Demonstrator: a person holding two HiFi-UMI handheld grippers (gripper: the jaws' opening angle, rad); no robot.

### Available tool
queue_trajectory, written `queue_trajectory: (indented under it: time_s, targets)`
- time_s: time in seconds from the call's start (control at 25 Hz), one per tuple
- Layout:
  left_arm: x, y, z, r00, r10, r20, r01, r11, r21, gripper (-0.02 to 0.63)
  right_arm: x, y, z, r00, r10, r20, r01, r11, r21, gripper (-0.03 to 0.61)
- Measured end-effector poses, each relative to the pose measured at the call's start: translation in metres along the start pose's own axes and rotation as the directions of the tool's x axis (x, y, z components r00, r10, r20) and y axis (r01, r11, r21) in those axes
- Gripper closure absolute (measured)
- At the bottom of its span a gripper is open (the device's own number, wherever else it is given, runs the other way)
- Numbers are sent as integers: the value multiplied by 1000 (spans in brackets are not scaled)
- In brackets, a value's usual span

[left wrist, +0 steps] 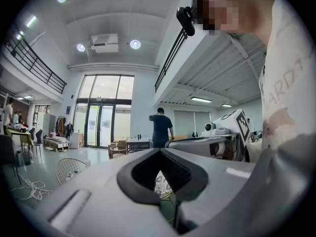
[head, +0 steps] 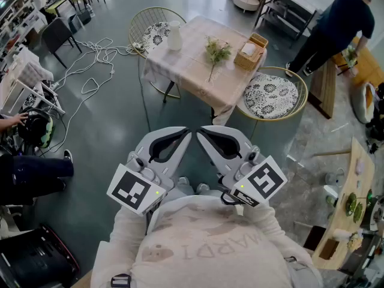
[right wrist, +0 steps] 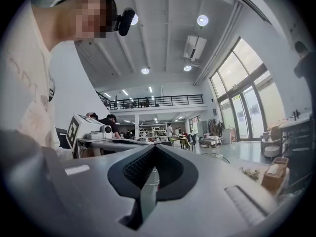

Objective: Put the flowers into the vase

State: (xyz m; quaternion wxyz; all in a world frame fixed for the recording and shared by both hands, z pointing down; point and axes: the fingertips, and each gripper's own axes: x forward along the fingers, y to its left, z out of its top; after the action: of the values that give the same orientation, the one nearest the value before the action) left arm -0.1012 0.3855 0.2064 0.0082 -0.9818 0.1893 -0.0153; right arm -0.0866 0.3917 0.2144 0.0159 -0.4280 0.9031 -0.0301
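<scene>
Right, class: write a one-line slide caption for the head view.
Shut and empty, left tongs and right tongs hover short of the table with flowers and vase.

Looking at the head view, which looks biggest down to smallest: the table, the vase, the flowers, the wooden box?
1. table
2. wooden box and flowers: these look about alike, so I won't rank them
3. vase

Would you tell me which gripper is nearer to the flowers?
Right, narrowly. The flowers lie on the table ahead, slightly right of the right gripper; the left gripper sits beside it, farther left. Both are well short of the table.
</scene>
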Motion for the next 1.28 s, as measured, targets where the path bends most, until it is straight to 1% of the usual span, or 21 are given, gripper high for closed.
queue_trajectory:
  time_s: [0.56,0.68,0.8,0.88,1.0,1.12,1.2,1.28]
  targets:
    - [-2,25,-1,1000,-14,11,14,1000,4,614,24,-3,-2,1000,-10,-15,10,1000,-5,554]
    - [-4,32,-1,1000,-18,16,17,999,28,614,32,-7,-1,1000,-29,1,29,1000,5,554]
    - [-9,40,-6,999,-32,24,31,998,53,614,40,-8,-1,999,-54,10,54,998,-41,554]
    - [-14,46,-11,999,-45,29,44,998,48,614,45,-7,-4,997,-74,4,74,995,-64,552]
    - [-17,59,-18,998,-59,32,58,998,30,614,51,-11,-13,994,-114,-2,113,993,-36,552]
    - [-11,64,-21,995,-86,49,85,996,11,614,51,-21,-24,988,-150,-37,150,989,-19,552]
    - [-5,66,-26,994,-98,37,98,995,3,614,49,-29,-26,986,-165,-40,164,986,-11,552]
    - [5,72,-30,995,-93,21,93,996,5,614,49,-41,-25,985,-173,-29,173,985,-3,552]
